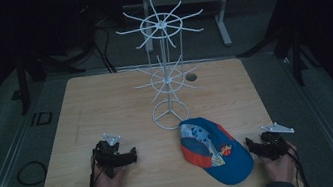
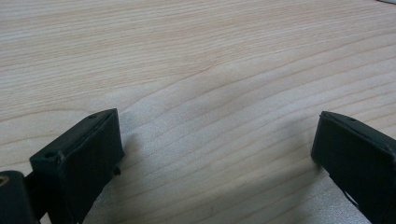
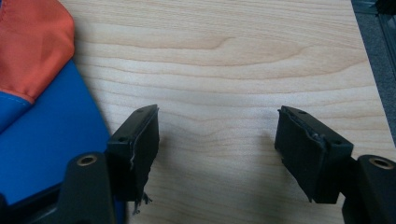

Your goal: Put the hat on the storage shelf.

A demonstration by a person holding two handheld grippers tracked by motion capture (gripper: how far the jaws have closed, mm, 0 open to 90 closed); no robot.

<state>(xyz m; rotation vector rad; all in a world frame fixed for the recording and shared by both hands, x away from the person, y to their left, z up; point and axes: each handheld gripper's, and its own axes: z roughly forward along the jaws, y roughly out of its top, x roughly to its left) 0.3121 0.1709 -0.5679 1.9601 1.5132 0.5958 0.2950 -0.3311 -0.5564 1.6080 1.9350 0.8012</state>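
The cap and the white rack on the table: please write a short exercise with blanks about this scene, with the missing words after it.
1. The blue and orange cap lies on the wooden ____.
2. The white wire rack stands ____ the cap, farther from the person.
3. The right gripper has its jaws ____, with bare wood between them.
4. The left gripper holds ____.

Missing words: table; behind; open; nothing

Dim, underexposed high view, surroundings nearly black, gripper views bright and evenly lit, perhaps slightly soft up close.
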